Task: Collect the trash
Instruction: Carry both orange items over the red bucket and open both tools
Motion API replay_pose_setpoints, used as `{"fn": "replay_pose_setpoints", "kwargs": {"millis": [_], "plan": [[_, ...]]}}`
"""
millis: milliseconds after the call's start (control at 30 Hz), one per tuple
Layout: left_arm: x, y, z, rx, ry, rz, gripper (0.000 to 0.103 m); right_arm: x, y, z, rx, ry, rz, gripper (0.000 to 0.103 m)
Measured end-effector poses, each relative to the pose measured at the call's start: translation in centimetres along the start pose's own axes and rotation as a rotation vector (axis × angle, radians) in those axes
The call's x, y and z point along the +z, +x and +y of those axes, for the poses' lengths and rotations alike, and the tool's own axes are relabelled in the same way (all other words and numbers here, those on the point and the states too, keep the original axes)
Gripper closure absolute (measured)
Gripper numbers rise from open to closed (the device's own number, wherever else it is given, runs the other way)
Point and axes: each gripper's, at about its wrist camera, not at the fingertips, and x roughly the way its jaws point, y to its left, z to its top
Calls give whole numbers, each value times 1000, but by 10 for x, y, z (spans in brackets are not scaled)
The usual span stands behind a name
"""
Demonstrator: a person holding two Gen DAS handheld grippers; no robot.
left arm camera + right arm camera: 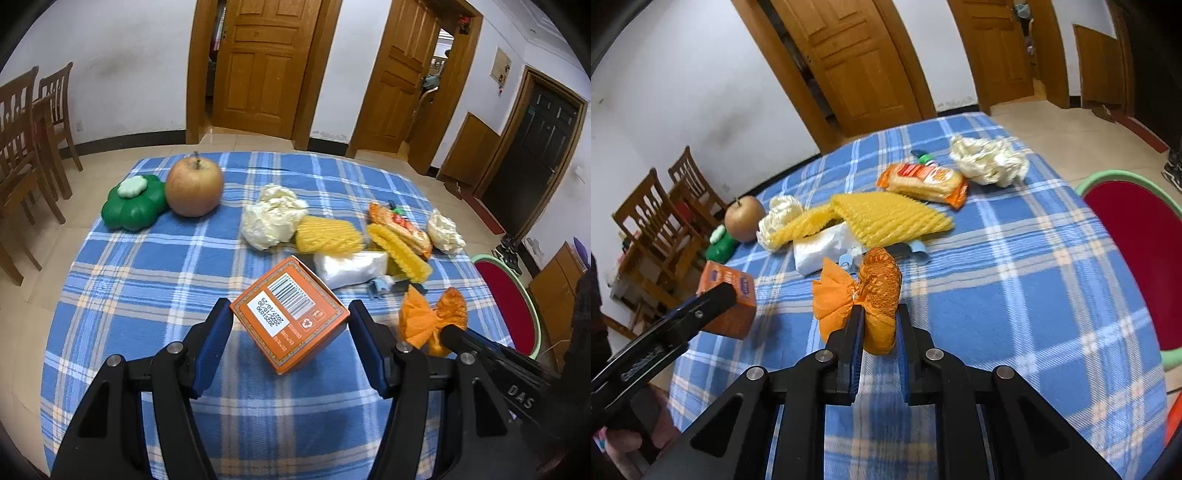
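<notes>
An orange carton (291,317) with a barcode sits tilted between the fingers of my left gripper (289,305), its two corners pressed by the blue pads. Seen from the right wrist, the carton (733,306) has one black finger (713,297) across it. My right gripper (881,308) is shut on an orange mesh and paper bundle (879,291), which bulges out ahead of the pads. Behind it on the blue plaid cloth (1015,295) lie yellow foam nets (890,218), a white plastic packet (820,251), a snack wrapper (923,181) and crumpled white paper (988,158).
An apple (194,188) and a green flower-shaped container (133,205) stand at the table's far left. A red basin with a green rim (1137,236) sits just off the table's right edge. Wooden chairs (22,147) stand to the left, with doors behind.
</notes>
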Motion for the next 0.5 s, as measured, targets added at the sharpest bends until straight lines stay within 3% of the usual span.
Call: {"fn": "replay_pose_setpoints", "kwargs": {"millis": [500], "plan": [[-2,-11,-74,-93,122,9,38,-9,-85,-63,-42,136,-164,88]]}}
